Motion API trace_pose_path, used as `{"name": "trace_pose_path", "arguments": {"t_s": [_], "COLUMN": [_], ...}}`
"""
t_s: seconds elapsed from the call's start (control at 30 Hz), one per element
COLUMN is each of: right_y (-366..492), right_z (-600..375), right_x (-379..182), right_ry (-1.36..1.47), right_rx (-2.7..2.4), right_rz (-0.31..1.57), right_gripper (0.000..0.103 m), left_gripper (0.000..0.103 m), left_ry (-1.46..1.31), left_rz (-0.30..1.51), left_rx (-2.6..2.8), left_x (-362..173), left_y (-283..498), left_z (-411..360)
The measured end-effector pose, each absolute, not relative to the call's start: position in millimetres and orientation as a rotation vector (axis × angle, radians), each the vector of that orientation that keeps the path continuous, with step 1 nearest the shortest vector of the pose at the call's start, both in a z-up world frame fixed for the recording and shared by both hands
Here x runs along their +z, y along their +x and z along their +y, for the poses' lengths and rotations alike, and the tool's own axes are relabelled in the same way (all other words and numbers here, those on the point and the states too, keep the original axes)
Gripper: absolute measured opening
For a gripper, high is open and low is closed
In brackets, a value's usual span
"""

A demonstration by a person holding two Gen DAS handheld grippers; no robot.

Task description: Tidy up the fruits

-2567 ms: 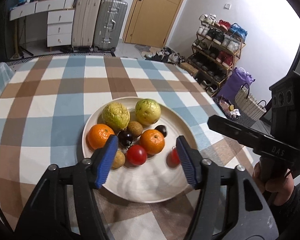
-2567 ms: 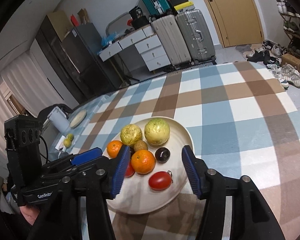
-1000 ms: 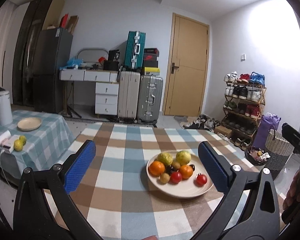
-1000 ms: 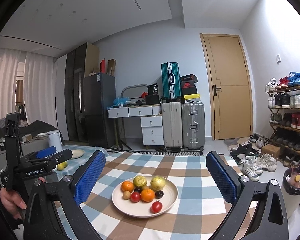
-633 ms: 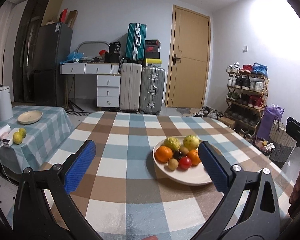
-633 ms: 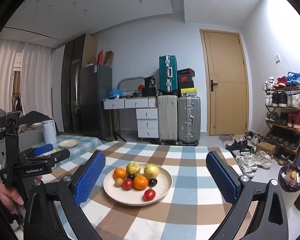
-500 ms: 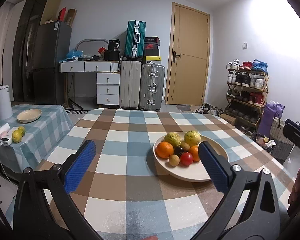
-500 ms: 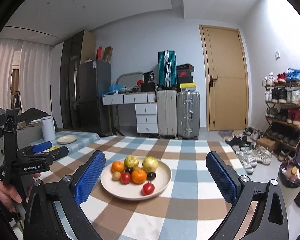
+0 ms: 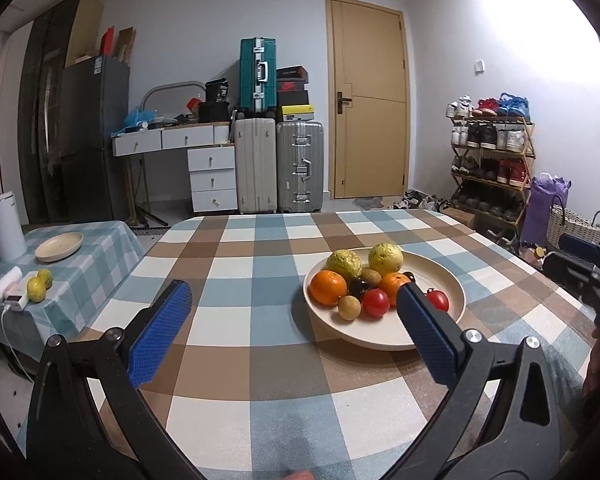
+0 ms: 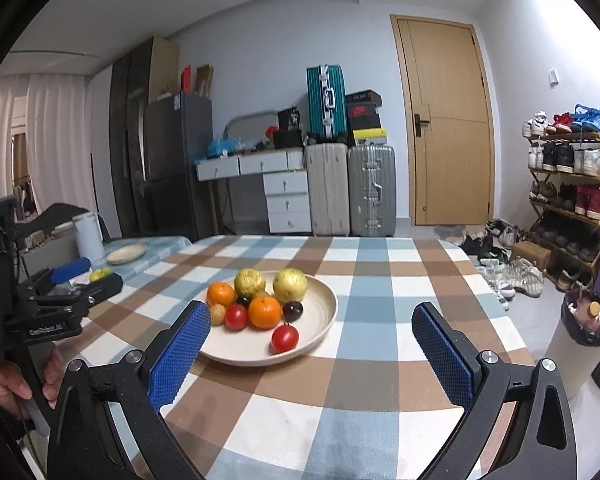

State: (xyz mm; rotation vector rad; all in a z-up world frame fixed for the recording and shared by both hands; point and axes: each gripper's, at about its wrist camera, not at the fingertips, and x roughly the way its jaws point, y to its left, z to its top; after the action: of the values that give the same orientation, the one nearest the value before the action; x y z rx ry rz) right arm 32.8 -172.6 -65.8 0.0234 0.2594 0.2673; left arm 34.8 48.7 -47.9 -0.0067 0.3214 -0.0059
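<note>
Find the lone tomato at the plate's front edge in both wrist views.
Left wrist: lone tomato at centre-right, just right of the left hand-held gripper's right finger.
Right wrist: lone tomato at centre, nearest the camera on the plate.
Shared landmark: teal suitcase.

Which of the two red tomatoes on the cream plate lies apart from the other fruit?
The red tomato nearest the plate's front rim lies alone; the other red tomato sits against the orange in the cluster.
</note>
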Motion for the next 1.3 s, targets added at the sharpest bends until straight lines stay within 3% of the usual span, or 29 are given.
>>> {"name": "trace_pose_path", "arguments": {"t_s": [1.3], "right_y": [30.6], "right_z": [-161.2], "right_x": [-68.9], "right_ry": [-0.035], "right_rx": [0.249], "right_rz": [0.25], "right_gripper": [0.103], "left_gripper": [0.102], "left_ry": [-0.012], "left_rz": [0.316], "left_rx": [0.008], "left_x": [-48.9], "left_y": [32.0], "left_z": [49.6]}}
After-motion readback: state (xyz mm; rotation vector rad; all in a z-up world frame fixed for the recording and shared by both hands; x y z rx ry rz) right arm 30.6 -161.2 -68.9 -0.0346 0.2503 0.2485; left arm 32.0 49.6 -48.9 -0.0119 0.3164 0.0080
